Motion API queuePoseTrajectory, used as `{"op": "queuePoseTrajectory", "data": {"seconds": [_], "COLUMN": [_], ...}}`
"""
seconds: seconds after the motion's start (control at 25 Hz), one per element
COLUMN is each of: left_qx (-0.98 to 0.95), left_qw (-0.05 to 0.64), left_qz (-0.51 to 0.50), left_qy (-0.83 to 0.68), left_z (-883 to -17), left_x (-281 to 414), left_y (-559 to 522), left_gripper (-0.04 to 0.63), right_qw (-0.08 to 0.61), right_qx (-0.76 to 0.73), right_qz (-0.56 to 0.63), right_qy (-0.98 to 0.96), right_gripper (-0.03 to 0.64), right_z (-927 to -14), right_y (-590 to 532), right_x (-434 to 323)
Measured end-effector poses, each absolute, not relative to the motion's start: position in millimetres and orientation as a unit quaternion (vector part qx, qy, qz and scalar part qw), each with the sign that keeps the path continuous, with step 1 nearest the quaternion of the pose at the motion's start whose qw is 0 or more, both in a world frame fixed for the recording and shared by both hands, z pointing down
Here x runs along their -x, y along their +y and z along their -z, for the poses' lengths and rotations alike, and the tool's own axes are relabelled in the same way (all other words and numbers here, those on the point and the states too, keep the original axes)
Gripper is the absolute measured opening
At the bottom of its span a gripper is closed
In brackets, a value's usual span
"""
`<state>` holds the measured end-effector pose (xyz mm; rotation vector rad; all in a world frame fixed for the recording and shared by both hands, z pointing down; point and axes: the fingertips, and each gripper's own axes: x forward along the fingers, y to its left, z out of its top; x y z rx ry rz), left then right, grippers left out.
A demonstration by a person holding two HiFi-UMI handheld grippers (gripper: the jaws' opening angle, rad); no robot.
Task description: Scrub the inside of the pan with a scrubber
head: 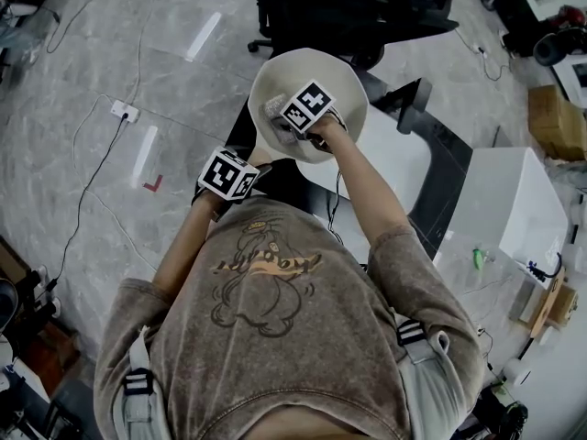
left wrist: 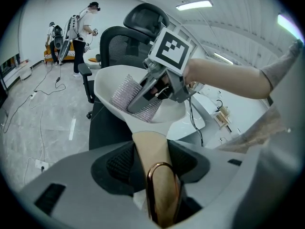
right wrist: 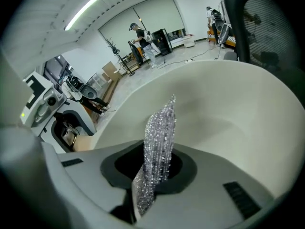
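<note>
Two grippers, both loaded. Left gripper [left wrist: 158, 175], low in its own view: fingers [left wrist: 119, 163] partly apart and clamped on the tan handle [left wrist: 151, 147] of the cream pan [left wrist: 107, 82], with the copper-coloured loop [left wrist: 162, 168] at the handle's near end lying between them. Holds the pan clear of the white desk [head: 394, 163], bowl tilted, in the upper middle of the head view above a black office chair [head: 367, 12].

Right gripper [right wrist: 155, 173]: fingers only narrowly apart, pinched on a silvery mesh scrubber [right wrist: 159, 132] that stands on edge between them and sticks out well past the tips. Reaches into the bowl from the right of the left gripper view, scrubber laid along the inner wall near the left rim; cannot tell whether it actually presses on the wall. Pan interior fills the right gripper view behind the scrubber.
</note>
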<state>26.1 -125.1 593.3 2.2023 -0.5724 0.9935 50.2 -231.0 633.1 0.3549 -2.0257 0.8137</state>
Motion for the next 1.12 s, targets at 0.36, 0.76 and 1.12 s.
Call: {"op": "queuePoseTrajectory", "data": {"seconds": [0.36, 0.76, 1.12], "left_qx": [-0.853, -0.878, -0.902], "left_qw": [0.305, 0.241, 0.135], "left_qz": [-0.36, -0.223, -0.126], "left_qy": [-0.225, -0.348, -0.391], "left_z": [-555.9, -469.7, -413.9], "left_x": [-14.9, 3.1, 3.5], "left_y": [-144.2, -200.2, -211.1], "left_gripper": [0.23, 0.018, 0.017], "right_qw": [0.384, 0.245, 0.096], "right_qx": [-0.216, -0.319, -0.443], "right_qz": [-0.342, -0.244, -0.123], "right_qy": [-0.83, -0.882, -0.883], "right_gripper": [0.077, 0.077, 0.077], "right_z": [-621.0, -521.4, -428.6], "right_y": [-234.4, -234.1, -208.8], "right_x": [-84.9, -94.5, -104.8]}}
